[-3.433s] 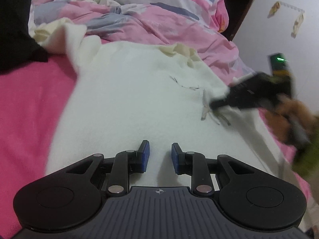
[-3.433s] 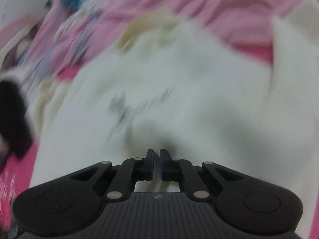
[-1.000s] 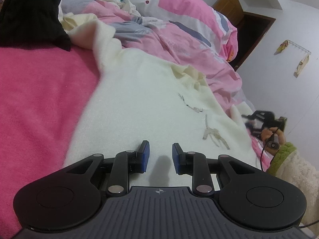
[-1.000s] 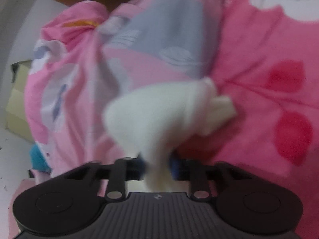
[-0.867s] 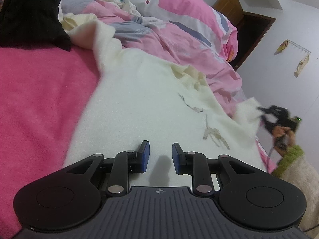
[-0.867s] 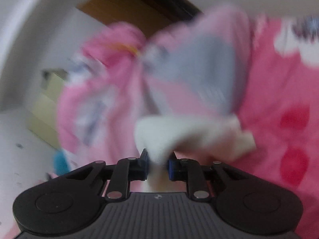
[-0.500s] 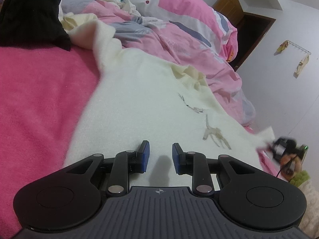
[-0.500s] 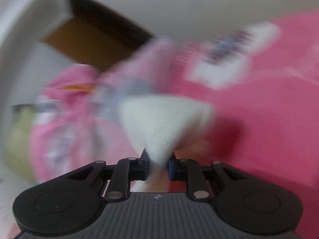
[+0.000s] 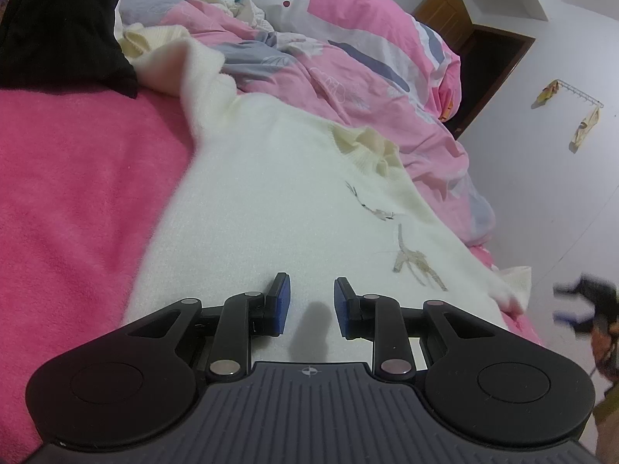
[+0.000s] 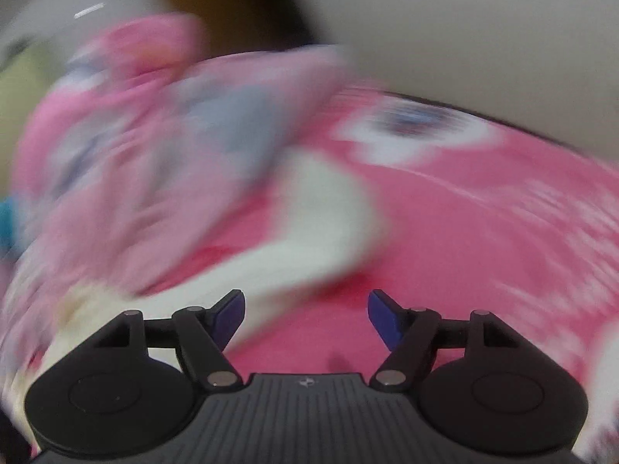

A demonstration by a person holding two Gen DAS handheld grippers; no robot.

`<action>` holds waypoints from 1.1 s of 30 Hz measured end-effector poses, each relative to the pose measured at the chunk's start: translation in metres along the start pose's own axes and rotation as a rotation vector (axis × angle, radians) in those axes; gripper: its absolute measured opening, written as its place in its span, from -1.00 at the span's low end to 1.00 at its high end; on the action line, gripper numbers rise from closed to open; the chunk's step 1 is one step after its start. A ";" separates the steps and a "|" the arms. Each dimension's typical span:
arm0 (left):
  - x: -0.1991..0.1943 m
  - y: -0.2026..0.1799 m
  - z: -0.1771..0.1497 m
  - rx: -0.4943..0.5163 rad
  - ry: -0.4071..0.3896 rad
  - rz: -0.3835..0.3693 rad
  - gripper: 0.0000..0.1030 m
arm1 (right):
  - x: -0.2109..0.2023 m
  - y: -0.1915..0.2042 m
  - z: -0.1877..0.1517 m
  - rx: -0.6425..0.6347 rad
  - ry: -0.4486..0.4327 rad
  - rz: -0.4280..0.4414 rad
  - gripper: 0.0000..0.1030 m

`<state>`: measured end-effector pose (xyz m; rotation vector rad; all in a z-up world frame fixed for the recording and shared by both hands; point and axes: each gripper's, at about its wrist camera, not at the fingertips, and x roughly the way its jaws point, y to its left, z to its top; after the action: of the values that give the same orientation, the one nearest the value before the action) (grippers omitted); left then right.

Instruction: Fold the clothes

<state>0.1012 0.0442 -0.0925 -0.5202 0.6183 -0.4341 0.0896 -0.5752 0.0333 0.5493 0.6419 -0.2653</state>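
Blurring right view | right gripper (image 10: 305, 309) opening, empty | left gripper (image 9: 308, 301) narrow gap, empty

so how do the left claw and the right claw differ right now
The left claw has its jaws close together, a small gap between the blue pads, while the right claw has its jaws spread wide and opening. The left claw sits over the cream sweater; the right claw is off beside the sleeve end, over the pink blanket. The left view is sharp, the right blurred. Neither holds anything.
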 end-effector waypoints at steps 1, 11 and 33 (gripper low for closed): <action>0.000 0.000 0.000 0.000 0.000 0.001 -0.50 | 0.011 0.026 0.004 -0.092 0.002 0.069 0.42; 0.001 -0.005 0.000 0.029 0.008 0.023 -0.49 | 0.214 0.185 0.010 -0.601 0.225 0.157 0.43; 0.002 -0.009 -0.001 0.063 0.008 0.046 -0.49 | 0.180 0.206 -0.039 -0.985 -0.055 -0.099 -0.78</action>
<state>0.0994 0.0354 -0.0888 -0.4433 0.6215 -0.4110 0.2914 -0.3958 -0.0235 -0.4339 0.6627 -0.0334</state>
